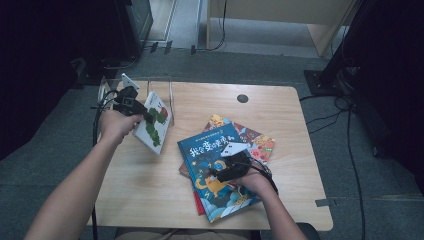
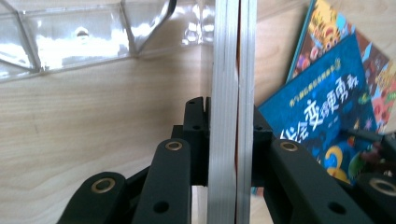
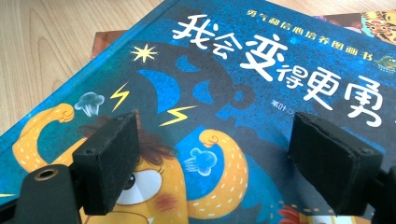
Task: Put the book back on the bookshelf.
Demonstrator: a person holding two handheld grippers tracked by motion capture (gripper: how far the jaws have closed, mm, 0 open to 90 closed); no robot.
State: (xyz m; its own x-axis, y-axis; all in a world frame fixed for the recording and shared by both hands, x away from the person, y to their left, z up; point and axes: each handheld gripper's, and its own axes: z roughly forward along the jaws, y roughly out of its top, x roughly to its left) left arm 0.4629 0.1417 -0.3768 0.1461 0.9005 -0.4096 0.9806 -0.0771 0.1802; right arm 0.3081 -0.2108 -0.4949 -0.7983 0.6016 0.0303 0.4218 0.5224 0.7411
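Left gripper [image 1: 148, 118]: jaws clamped narrow on a white picture book [image 1: 154, 121], lifted off the wooden table [image 1: 280, 105] and tilted, well left of the blue book.
White book, cover: green leafy or caterpillar-like shapes with a red patch near the top; its writing is too small to read.
White book, left gripper view [image 2: 231, 93]: seen edge-on, the page block standing upright between the two black jaws, pads pressed on both faces.
Clear plastic stand [image 2: 84, 37]: on the table just behind the white book, far left of the blue book.
Right gripper [image 1: 216, 176]: low over the blue book, jaws spread wide with nothing between the pads.
Blue book [image 3: 243, 93]: lies flat, topmost of a fanned pile; white title characters 我会变得更勇, cut off at the frame edge; a line of small yellow print above it.
Blue book, art: orange flexing monster, yellow lightning bolts, small clouds.
Pile [image 1: 250, 137]: orange and red covers jut out past the blue book's far-right edge.
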